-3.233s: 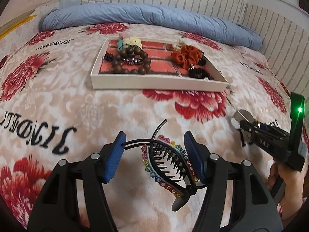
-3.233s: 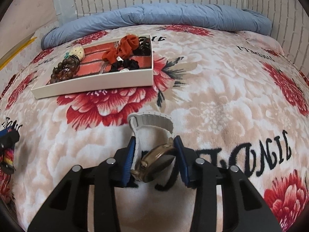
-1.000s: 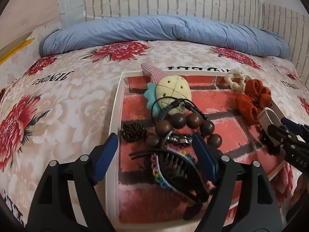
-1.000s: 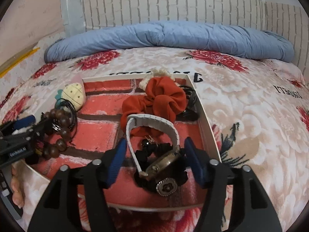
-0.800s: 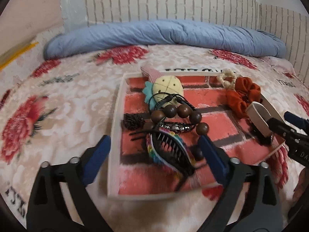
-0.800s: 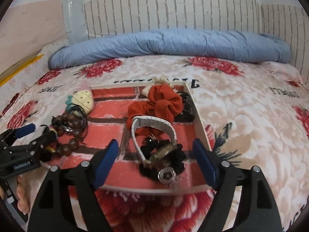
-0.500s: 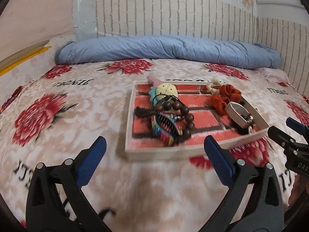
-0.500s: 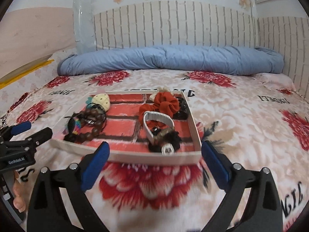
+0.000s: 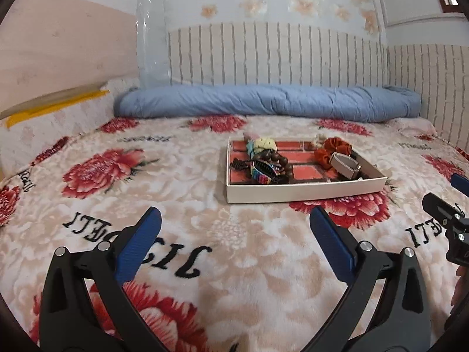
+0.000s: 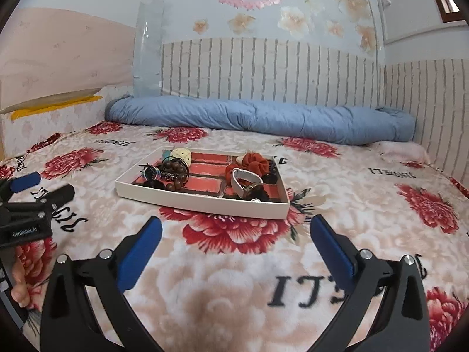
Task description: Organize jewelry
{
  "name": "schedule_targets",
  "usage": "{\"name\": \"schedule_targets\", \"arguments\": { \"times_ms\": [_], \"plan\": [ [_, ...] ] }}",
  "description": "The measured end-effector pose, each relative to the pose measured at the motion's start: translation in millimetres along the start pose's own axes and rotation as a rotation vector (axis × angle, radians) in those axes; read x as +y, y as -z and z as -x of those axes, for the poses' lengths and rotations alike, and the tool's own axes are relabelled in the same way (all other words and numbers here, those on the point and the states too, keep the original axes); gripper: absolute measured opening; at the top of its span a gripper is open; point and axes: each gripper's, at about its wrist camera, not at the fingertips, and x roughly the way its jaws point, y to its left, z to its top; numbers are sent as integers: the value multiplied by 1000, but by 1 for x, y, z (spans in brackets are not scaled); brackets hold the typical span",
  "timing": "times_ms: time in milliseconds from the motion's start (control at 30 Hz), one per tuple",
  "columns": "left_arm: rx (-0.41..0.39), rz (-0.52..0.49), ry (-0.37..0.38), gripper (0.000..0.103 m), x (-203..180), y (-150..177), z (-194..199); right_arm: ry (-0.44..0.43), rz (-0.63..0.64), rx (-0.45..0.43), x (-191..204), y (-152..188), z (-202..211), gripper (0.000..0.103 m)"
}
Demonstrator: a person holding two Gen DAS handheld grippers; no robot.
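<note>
- The left hand-held gripper (image 9: 234,234) is held spread wide and empty above the bed (image 9: 176,234), well short of the tray (image 9: 304,192).
- The right hand-held gripper (image 10: 236,239) is likewise spread wide, with nothing gripped, near the tray's front wall.
- Inside the tray are seen a bead bracelet (image 10: 176,171), a hair clip (image 9: 263,173), a watch (image 10: 244,183) and a red scrunchie (image 10: 255,161).

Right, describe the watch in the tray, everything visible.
The watch has a pale grey-white strap curled into an open loop standing on edge, with a round brass-coloured case at its near end. It lies in the tray's right half, resting on a black scrunchie, just in front of the rust-red scrunchie. Neither gripper touches it.
</note>
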Motion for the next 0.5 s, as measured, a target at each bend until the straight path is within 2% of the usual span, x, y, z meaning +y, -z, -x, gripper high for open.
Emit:
{"name": "schedule_targets", "arguments": {
  "times_ms": [200,500],
  "plan": [
    [-40,30,19,98,2,10,30,-10,-38,-9,-7,6,22,99],
    [-74,14,34,98,-5,20,39,4,-32,-40,-4,19,27,99]
  ]
}}
